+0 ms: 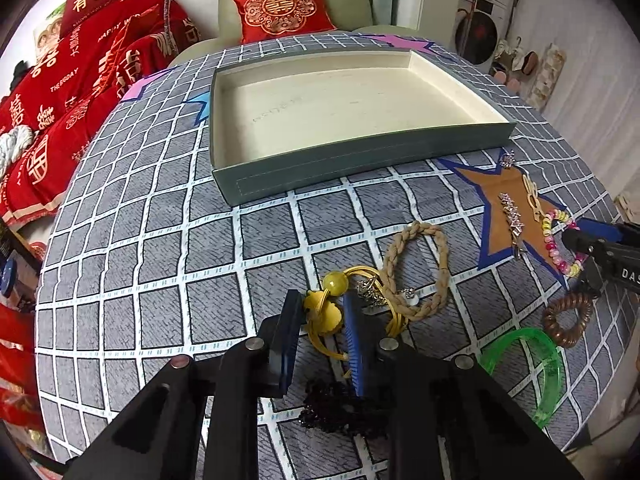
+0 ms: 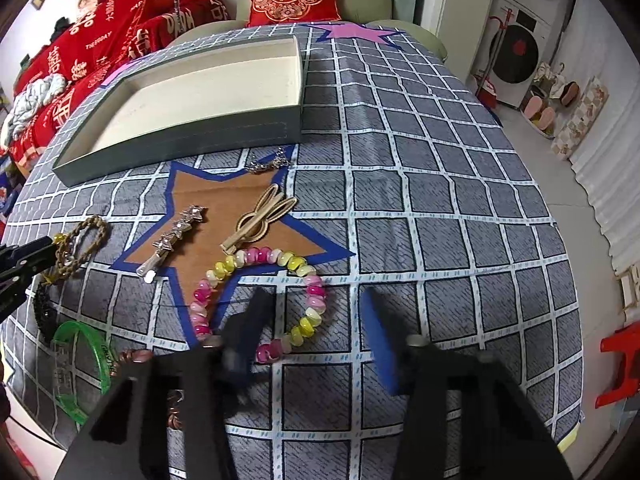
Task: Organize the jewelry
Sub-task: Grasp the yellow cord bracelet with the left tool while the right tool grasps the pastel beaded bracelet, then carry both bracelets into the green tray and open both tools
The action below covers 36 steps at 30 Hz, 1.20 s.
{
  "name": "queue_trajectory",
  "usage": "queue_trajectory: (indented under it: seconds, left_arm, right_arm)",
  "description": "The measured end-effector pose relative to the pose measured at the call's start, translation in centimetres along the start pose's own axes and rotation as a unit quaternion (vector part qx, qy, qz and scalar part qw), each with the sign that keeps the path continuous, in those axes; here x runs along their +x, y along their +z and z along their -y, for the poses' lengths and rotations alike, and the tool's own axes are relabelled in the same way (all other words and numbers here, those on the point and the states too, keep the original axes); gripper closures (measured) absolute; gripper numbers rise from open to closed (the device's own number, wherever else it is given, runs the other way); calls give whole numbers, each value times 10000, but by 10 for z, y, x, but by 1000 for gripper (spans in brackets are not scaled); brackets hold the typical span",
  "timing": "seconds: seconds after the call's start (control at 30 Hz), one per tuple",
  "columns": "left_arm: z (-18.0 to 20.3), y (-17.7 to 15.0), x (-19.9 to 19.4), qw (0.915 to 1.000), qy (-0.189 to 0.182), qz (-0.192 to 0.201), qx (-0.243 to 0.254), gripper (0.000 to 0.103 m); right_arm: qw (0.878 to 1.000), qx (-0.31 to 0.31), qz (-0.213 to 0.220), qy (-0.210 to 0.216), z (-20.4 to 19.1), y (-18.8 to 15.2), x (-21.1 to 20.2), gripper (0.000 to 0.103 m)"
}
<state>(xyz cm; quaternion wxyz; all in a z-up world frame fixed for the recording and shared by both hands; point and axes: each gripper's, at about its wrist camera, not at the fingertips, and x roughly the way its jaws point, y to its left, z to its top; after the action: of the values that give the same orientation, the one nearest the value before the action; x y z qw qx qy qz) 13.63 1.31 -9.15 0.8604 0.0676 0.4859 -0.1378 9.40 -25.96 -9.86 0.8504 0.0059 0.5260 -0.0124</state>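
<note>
The left gripper (image 1: 322,312) points down at the table, its fingers closed in on a yellow hair tie (image 1: 325,312); the tie's flat yellow charm sits between the pads, which appear to press it on both sides. A yellow bead (image 1: 335,280) on the same tie lies just beyond the fingertips. A braided tan loop (image 1: 416,268) lies just to the right, overlapping the tie's cords. A black beaded piece (image 1: 340,404) lies under the gripper body. A green bangle (image 1: 524,372) and a brown coil tie (image 1: 568,320) lie further right, near each other. The right gripper (image 2: 316,304) stands part spread over a pink and yellow bead bracelet (image 2: 256,300); the left finger is inside the ring, the right finger outside it, with the bracelet's right side between them, and the pads do not touch the beads. Beyond the bracelet, on a brown star printed on the cloth (image 2: 440,200), lie a silver star clip (image 2: 176,236) and a tan rabbit clip (image 2: 260,220), side by side and apart. A small silver piece (image 2: 268,164) lies at the star's far tip, close to the tray (image 2: 180,136). The tray, grey outside and cream inside, sits at the far side of the table.
</note>
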Motion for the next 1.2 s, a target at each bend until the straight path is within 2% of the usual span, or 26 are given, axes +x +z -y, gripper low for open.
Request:
queue_trajectory:
  seconds: [0.03, 0.07, 0.1, 0.43, 0.7, 0.97, 1.2]
  left_arm:
    - [-1, -1, -1, 10000, -29, 17, -35, 73]
    - [-4, -1, -2, 9999, -65, 45, -96, 73]
    - [-5, -1, -3, 9998, -84, 68, -137, 73]
    - [-17, 8, -41, 9974, -204, 605, -344, 73]
    - [-21, 31, -69, 9928, -482, 965, -513, 73]
    - [-22, 79, -71, 9903, -569, 1115, -608, 73]
    - [-29, 130, -41, 9906, -450, 1004, -808, 73]
  right_arm:
    - [10000, -9, 17, 9, 0, 1, 0, 83]
    - [10000, -4, 18, 22, 0, 2, -1, 91]
    - [10000, 32, 15, 46, 1, 2, -1, 92]
    - [9984, 250, 388, 339, 15, 10, -35, 92]
    - [9954, 230, 620, 688, 11, 32, -61, 92]
    - [9917, 165, 794, 993, 2, 82, -66, 92]
    - [9897, 83, 785, 1195, -12, 146, -42, 92]
